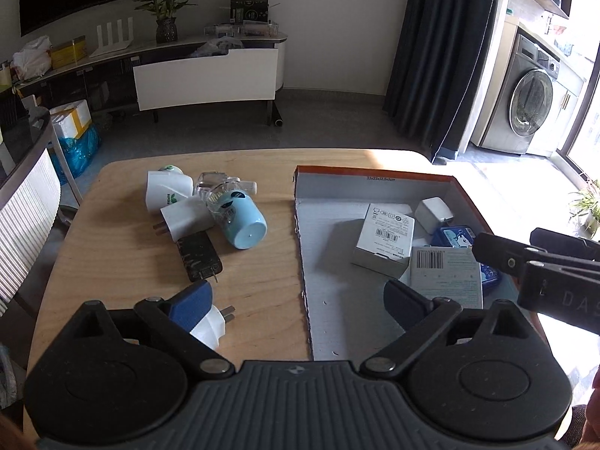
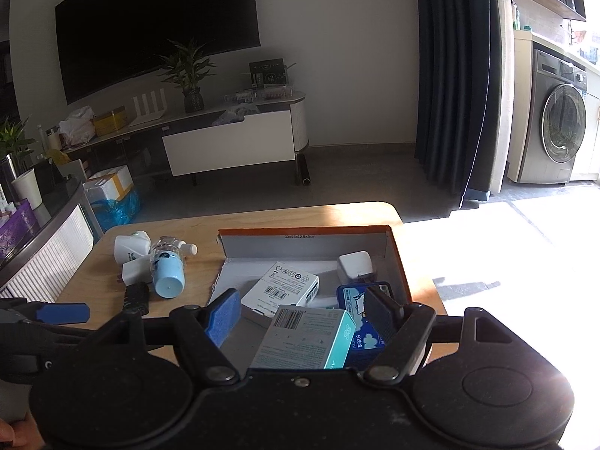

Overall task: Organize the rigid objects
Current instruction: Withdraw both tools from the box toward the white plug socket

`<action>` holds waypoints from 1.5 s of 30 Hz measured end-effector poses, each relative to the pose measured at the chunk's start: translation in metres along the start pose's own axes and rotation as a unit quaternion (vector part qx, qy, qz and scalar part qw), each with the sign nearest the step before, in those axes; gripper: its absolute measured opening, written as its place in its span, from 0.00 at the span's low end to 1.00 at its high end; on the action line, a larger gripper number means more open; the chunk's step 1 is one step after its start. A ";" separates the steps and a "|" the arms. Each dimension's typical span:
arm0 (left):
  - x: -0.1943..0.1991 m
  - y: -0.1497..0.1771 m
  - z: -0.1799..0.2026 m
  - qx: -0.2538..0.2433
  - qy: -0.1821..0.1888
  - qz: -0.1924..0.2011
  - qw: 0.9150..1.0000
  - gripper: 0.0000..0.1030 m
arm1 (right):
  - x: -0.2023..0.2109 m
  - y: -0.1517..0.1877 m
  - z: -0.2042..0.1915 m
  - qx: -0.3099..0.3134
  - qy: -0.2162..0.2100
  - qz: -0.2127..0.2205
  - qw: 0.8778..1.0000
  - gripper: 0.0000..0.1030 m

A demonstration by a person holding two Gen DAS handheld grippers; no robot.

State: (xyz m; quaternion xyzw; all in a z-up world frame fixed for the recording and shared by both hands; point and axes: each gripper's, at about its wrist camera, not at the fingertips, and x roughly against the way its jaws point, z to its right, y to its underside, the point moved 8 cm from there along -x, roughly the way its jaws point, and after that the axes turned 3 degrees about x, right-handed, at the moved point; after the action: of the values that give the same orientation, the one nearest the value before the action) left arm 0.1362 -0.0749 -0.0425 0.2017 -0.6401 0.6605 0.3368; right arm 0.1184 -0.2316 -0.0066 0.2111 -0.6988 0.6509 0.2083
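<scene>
An orange-rimmed cardboard box [image 1: 375, 173] sits on the right of the wooden table [image 1: 112, 262]. It holds a white barcode carton [image 1: 386, 236], a teal-edged carton [image 1: 446, 277], a blue tissue pack [image 1: 455, 236] and a white charger [image 1: 433, 213]. Left of it lie a light blue cup [image 1: 243, 221], white plugs [image 1: 180, 217], a black adapter [image 1: 198, 257] and a clear bottle [image 1: 217, 183]. My left gripper [image 1: 296, 300] is open, with a white plug [image 1: 212, 324] behind its left finger. My right gripper [image 2: 303, 315] is open above the teal-edged carton [image 2: 303, 337].
The box's near-left wall is folded flat onto the table [image 1: 303, 262]. A grey ribbed cabinet [image 1: 26, 202] stands left of the table. A TV console [image 1: 206, 75], a dark curtain [image 1: 442, 56] and a washing machine [image 1: 528, 101] stand beyond.
</scene>
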 end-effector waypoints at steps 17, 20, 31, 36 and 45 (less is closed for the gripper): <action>0.015 0.005 -0.052 0.031 -0.028 0.012 0.999 0.98 | -0.007 0.004 -0.053 0.036 -0.043 -0.011 0.998 0.84; 0.018 0.011 -0.072 0.036 -0.043 0.011 0.998 0.98 | -0.008 0.008 -0.065 0.047 -0.053 -0.015 0.997 0.84; 0.020 0.061 -0.133 0.057 -0.046 -0.016 0.997 0.99 | -0.016 0.024 -0.088 0.058 -0.077 -0.037 0.995 0.84; 0.016 0.069 -0.128 0.059 -0.015 -0.017 0.998 0.99 | -0.018 0.028 -0.092 0.058 -0.083 -0.042 0.994 0.84; -0.013 0.046 -0.086 0.012 0.020 0.019 1.000 1.00 | -0.022 0.030 -0.092 0.057 -0.083 -0.046 0.994 0.84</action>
State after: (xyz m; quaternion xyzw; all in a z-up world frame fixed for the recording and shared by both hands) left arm 0.1268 0.0091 -0.0926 0.1804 -0.6290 0.6780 0.3349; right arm 0.1210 -0.1379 -0.0375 0.3075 -0.6652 0.6596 0.1668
